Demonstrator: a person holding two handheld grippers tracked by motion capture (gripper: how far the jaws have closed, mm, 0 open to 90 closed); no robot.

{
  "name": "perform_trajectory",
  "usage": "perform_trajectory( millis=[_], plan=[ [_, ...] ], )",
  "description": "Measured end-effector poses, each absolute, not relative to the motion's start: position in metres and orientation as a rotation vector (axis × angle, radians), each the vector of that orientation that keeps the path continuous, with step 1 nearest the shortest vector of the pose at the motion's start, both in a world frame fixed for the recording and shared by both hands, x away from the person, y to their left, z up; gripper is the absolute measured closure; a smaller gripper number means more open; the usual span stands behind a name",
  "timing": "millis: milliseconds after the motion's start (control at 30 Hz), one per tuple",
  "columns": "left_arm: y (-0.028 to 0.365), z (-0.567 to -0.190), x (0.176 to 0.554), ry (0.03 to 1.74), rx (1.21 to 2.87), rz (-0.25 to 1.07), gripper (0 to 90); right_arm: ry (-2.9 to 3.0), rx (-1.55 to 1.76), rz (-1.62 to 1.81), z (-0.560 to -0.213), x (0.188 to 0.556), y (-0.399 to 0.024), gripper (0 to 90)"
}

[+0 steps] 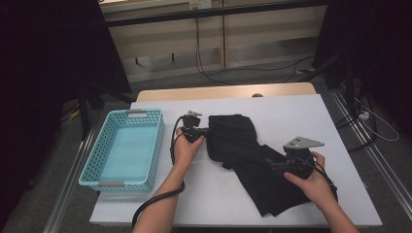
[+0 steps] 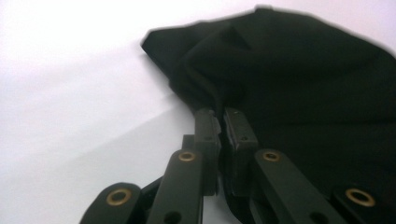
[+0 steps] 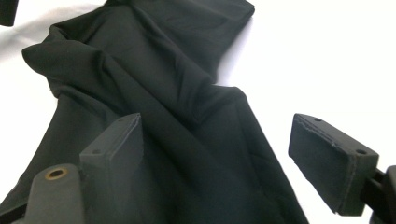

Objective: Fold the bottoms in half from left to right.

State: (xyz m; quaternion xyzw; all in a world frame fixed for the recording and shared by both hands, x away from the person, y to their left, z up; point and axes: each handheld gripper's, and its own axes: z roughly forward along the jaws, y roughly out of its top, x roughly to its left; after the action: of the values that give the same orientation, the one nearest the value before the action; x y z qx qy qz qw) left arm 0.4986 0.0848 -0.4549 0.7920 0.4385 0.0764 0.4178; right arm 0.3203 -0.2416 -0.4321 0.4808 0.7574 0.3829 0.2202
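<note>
1. L gripper: jaws nearly pressed together, pinching a fold at the edge of the black cloth.
2. R gripper: jaws spread wide, one pad over the cloth, other over bare table; nothing between them but cloth lying below.
3. High view: L gripper sits at the cloth's left edge, held by the left hand; cable loops back along the forearm.
4. R gripper is on the cloth's lower right part, grey plate on top, right hand behind it.
5. Cloth lies rumpled on the white table, center to front right, running diagonally.
6. Blue basket stands at the table's left edge, apart from cloth, w/ nothing seen inside.
</note>
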Motion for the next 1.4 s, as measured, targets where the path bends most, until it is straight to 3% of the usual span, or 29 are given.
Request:
perform_trajectory(
  millis=[333, 567, 700, 767, 933, 1133, 1300, 1400],
  plan=[
    [0.126, -0.448, 0.508, 1.233, 1.892, 0.285, 86.3, 2.062, 1.365, 1.054, -0.431, 0.321, -0.256, 17.9],
    [0.136, -0.447, 0.506, 1.237, 1.901, 0.318, 86.0, 2.024, 1.425, 1.005, -0.431, 0.322, -0.270, 21.2],
    [0.133, -0.445, 0.502, 1.210, 1.930, 0.333, 81.1, 2.049, 1.450, 0.971, -0.435, 0.322, -0.275, 27.1],
    [0.132, -0.445, 0.501, 1.204, 1.928, 0.331, 73.8, 2.055, 1.458, 0.961, -0.436, 0.322, -0.275, 29.2],
    [0.132, -0.439, 0.493, 1.168, 1.924, 0.366, 38.0, 2.102, 1.468, 0.902, -0.443, 0.312, -0.284, 47.1],
    [0.129, -0.434, 0.474, 1.107, 1.957, 0.339, 27.3, 2.152, 1.503, 0.847, -0.448, 0.306, -0.294, 63.3],
    [0.130, -0.435, 0.465, 1.078, 1.972, 0.347, 24.4, 2.207, 1.503, 0.884, -0.449, 0.305, -0.290, 89.3],
    [0.130, -0.439, 0.460, 1.055, 1.989, 0.335, 24.2, 2.200, 1.507, 0.863, -0.446, 0.307, -0.292, 90.0]
  ],
)
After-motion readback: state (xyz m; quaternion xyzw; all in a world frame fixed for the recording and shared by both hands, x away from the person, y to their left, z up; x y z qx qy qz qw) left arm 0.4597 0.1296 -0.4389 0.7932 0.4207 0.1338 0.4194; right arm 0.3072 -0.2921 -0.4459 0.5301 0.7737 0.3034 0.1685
